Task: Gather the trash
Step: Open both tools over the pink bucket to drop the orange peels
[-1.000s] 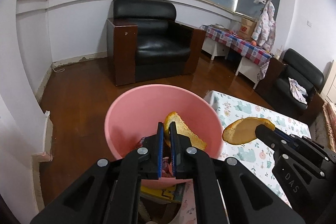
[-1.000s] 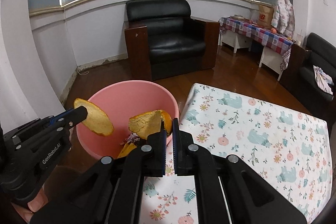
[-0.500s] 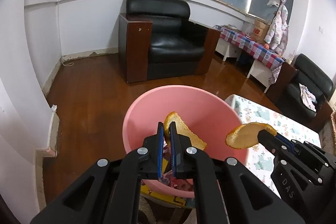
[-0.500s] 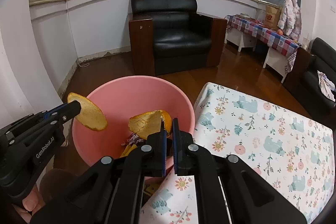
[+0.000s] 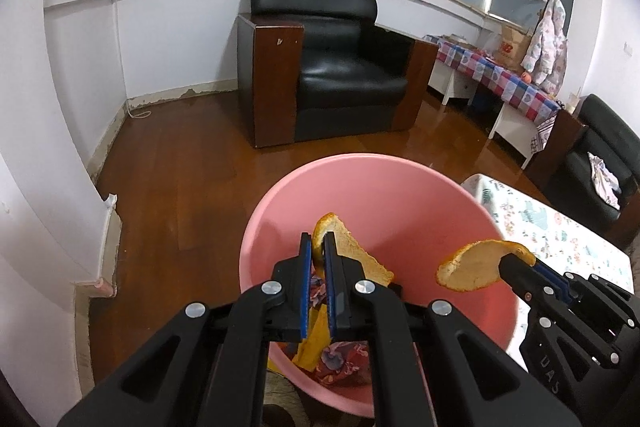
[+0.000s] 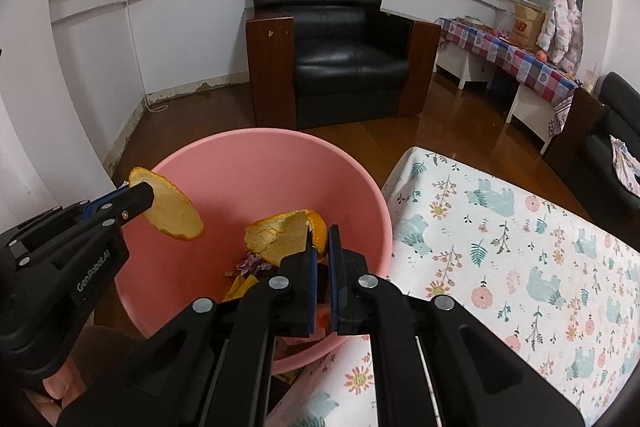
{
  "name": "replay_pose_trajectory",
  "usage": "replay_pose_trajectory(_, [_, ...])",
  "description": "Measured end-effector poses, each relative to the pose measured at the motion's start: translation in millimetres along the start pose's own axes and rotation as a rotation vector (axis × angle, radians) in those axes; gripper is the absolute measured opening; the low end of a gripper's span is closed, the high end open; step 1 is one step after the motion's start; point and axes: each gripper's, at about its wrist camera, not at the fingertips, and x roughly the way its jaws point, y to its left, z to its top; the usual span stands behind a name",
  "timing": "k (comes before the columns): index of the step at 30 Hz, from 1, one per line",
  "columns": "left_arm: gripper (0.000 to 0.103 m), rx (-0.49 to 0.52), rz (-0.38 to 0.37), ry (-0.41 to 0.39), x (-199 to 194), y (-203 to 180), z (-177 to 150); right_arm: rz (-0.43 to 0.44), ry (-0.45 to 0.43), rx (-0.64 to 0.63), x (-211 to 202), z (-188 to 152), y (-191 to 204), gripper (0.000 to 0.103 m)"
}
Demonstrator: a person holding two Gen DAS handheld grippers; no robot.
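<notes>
Both of my grippers hold orange peel over the pink bin.

The armchair fills the upper centre of both views, and the table with its bear-print cloth runs down the right side of the right wrist view, touching the pink bin that takes up the lower middle. In the left wrist view my left gripper sits at lower centre, jaws nearly closed and pinching a piece of orange peel above the bin's mouth. My right gripper, lower centre of its own view, has its jaws almost together on a second peel over the bin. Scraps of wrapper lie at the bin's bottom.
</notes>
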Motion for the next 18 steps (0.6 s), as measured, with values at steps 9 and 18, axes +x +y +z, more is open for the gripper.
replay_pose_trajectory(9, [0.006,0.006,0.014,0.034,24.6,-1.4,1.6,0.006,0.026,0.000,18.0,-0.3,1.1,0.005])
replay_pose_trajectory(18, [0.030,0.003,0.007,0.051,37.6,-0.3,1.1,0.051,0.046,0.016,27.3,0.1,-0.1,0.005])
